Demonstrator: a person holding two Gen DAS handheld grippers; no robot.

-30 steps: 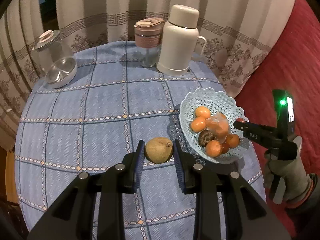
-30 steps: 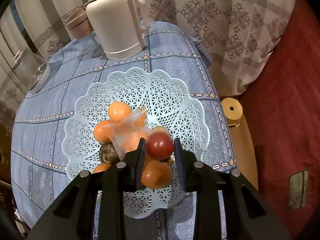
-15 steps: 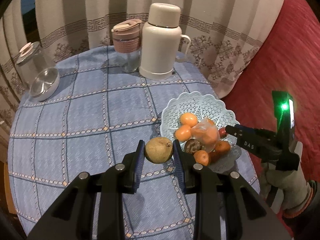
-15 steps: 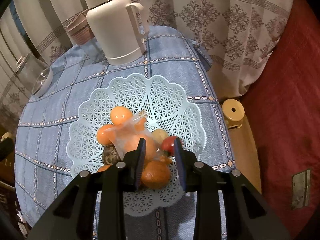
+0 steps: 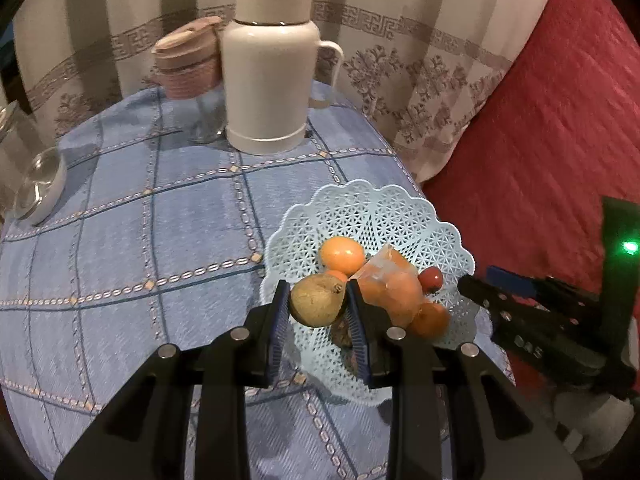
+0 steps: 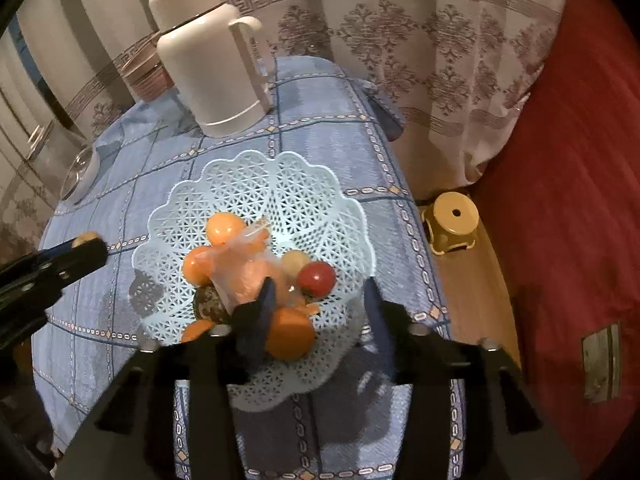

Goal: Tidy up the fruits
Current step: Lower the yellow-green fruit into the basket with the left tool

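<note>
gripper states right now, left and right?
Left tongs: shut on the brownish pear, over the basket rim.
Right tongs: opening, nothing between them; red fruit lies in the basket.

Blue checks, pale lace and warm fruit colours.
The worktop (image 5: 168,216) wears a blue cloth crossed by a grid of darker blue lines and beige dashes. The basket (image 6: 280,196) is pale blue openwork lattice with a scalloped rim, holding orange fruits (image 5: 342,254), a red tomato (image 6: 316,278) and a dull brown-green pear (image 5: 316,300). The flask (image 5: 268,68) is cream; the curtain (image 6: 400,40) is beige with brown floral motifs and a key-pattern band. The bedspread (image 5: 560,120) is red.
</note>
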